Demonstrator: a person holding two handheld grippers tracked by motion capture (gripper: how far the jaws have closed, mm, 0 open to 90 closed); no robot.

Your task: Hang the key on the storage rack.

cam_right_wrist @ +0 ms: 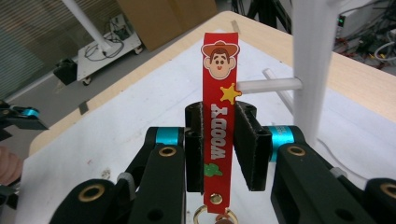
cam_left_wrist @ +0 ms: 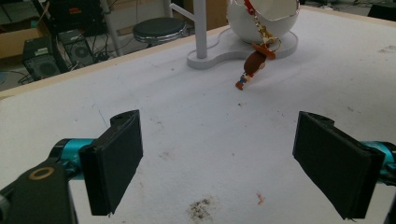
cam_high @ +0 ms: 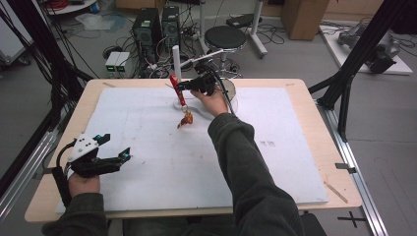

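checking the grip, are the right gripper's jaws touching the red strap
Touching: in the right gripper view both pads of the right gripper press the red strap.

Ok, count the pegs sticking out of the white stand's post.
1 in sight: a short white peg juts sideways from the white stand's post, just right of the red Woody strap clamped in the right gripper. Others may be hidden.

A white mat [cam_high: 162,162] covers most of the wooden table [cam_high: 322,147], with a small dark smudge [cam_left_wrist: 201,210] on it. Beyond the table's far edge, at about 12 o'clock, a round black stool [cam_high: 225,37] stands on the grey floor. At 11 o'clock are two black computer towers [cam_high: 157,27] amid tangled cables, with a small white box [cam_high: 117,61] just left of them. A cardboard box [cam_high: 305,17] sits at 1 o'clock.
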